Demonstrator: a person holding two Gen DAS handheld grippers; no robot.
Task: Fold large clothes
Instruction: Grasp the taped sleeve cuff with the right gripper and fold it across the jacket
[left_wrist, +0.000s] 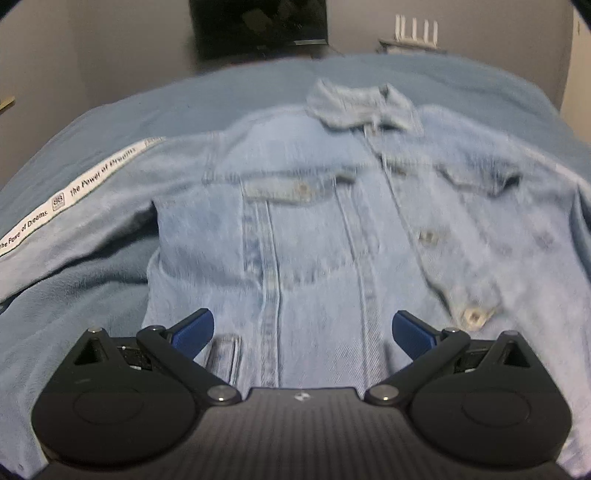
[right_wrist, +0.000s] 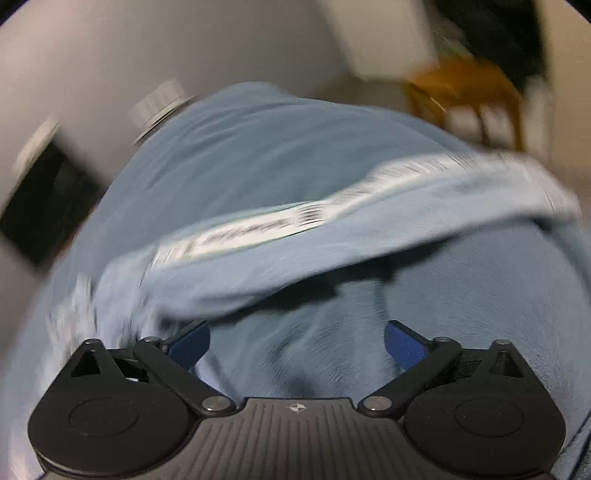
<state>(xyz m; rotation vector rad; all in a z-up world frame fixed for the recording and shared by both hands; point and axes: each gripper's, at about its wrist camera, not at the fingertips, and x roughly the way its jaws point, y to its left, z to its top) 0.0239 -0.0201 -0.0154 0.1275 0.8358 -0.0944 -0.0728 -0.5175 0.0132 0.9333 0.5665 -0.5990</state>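
The denim jacket (left_wrist: 332, 221) lay buttoned on the blue bedcover (left_wrist: 110, 122), spread just ahead of the empty, wide-open left tongs (left_wrist: 303, 334); the right tongs (right_wrist: 297, 345) gaped empty below its printed-tape sleeve (right_wrist: 332, 236)

The denim jacket (left_wrist: 332, 221) spreads across most of the blue bed (left_wrist: 229, 92), front up, collar toward the far edge. Bare bedcover lies open beyond the collar and to the left of the outstretched sleeve (right_wrist: 332, 229). A dark screen (left_wrist: 258, 26) and a wooden chair (right_wrist: 469, 92) stand past the bed's edges.
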